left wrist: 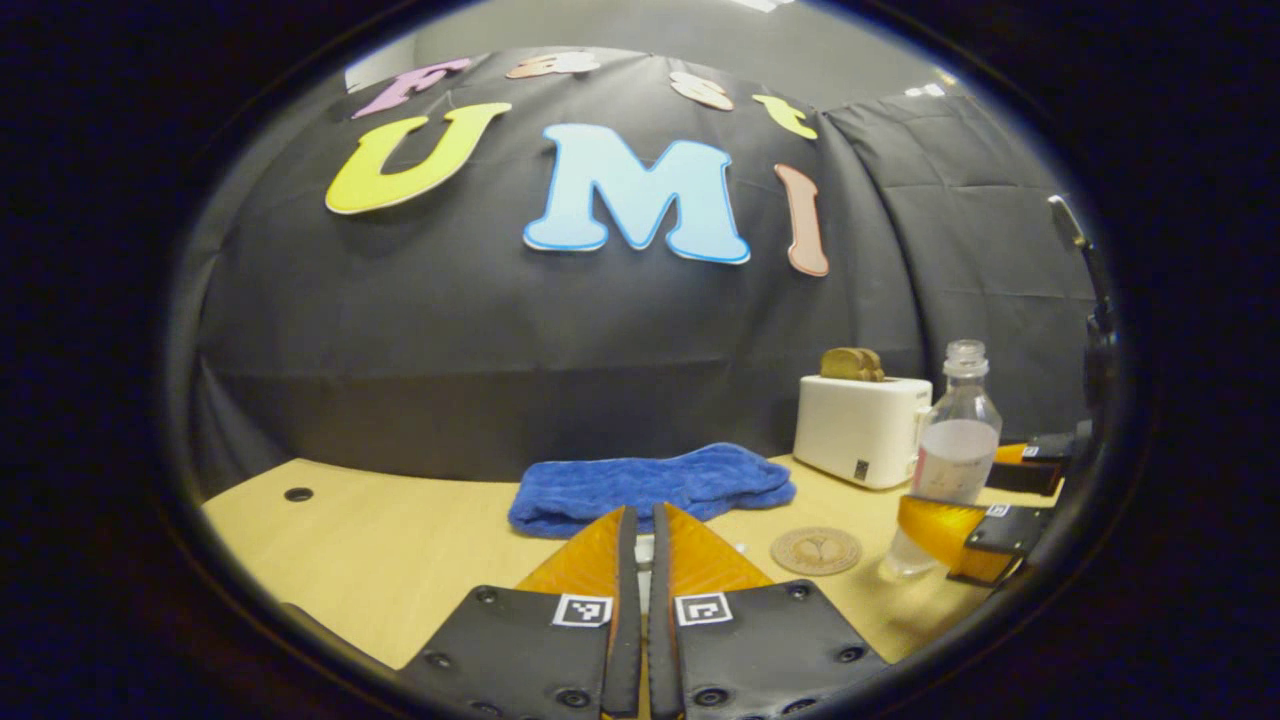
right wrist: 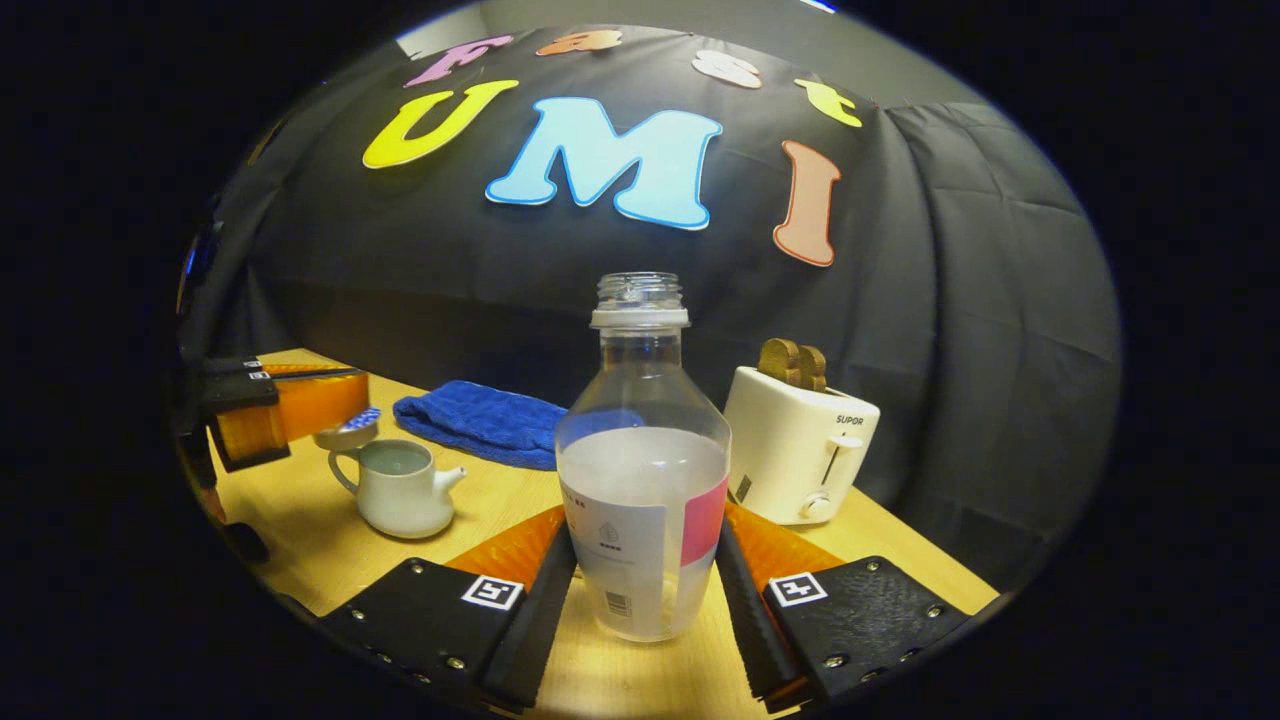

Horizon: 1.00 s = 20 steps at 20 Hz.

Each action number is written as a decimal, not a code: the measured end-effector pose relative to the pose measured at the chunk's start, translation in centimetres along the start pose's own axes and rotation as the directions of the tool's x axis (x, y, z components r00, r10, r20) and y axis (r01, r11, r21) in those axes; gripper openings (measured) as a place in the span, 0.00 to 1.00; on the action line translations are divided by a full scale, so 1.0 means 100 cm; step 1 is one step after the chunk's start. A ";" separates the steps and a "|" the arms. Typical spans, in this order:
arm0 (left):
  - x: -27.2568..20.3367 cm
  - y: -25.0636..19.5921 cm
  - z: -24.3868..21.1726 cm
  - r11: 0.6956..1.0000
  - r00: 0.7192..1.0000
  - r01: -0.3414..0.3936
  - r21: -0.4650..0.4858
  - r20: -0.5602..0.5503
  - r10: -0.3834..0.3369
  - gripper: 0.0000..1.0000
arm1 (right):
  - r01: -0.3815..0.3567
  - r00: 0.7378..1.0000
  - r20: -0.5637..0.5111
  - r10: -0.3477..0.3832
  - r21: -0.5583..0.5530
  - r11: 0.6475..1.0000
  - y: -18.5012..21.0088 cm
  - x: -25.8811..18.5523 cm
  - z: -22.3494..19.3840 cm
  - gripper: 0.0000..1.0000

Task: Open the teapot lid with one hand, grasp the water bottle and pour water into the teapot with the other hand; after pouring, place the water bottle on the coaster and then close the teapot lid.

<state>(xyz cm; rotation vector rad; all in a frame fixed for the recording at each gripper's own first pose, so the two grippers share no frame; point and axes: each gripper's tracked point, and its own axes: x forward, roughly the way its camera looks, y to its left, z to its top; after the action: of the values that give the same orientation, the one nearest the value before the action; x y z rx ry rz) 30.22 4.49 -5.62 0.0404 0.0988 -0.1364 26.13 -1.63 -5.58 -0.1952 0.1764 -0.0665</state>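
The clear water bottle [right wrist: 643, 500], capless and about half full, stands upright between my right gripper's [right wrist: 645, 520] fingers, which press on both its sides. In the left gripper view the bottle [left wrist: 955, 450] is just right of the round coaster [left wrist: 815, 550], with the right gripper [left wrist: 975, 490] around it. The white teapot [right wrist: 400, 490] sits open at the left with water inside. Just above it, the left gripper [right wrist: 290, 400] holds the patterned lid [right wrist: 347, 430]. In its own view the left gripper [left wrist: 643, 515] is nearly closed, with a white sliver of the lid between its fingers.
A white toaster [right wrist: 800, 450] with bread in it stands behind and to the right of the bottle. A crumpled blue towel [left wrist: 650, 485] lies at the back of the wooden table [left wrist: 400, 560], which has a cable hole [left wrist: 298, 494] at its left.
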 end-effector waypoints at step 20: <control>-0.057 0.099 -0.009 0.956 0.989 -0.107 -0.274 0.066 0.130 0.12 | 0.028 0.998 -0.021 -0.051 -0.610 0.792 0.054 0.007 -0.008 0.74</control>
<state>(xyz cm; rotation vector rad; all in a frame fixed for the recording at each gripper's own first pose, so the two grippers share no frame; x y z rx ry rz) 25.89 15.06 -5.65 -0.2318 0.0305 -0.0034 26.96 3.40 -7.58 -0.8515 0.2266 -0.0531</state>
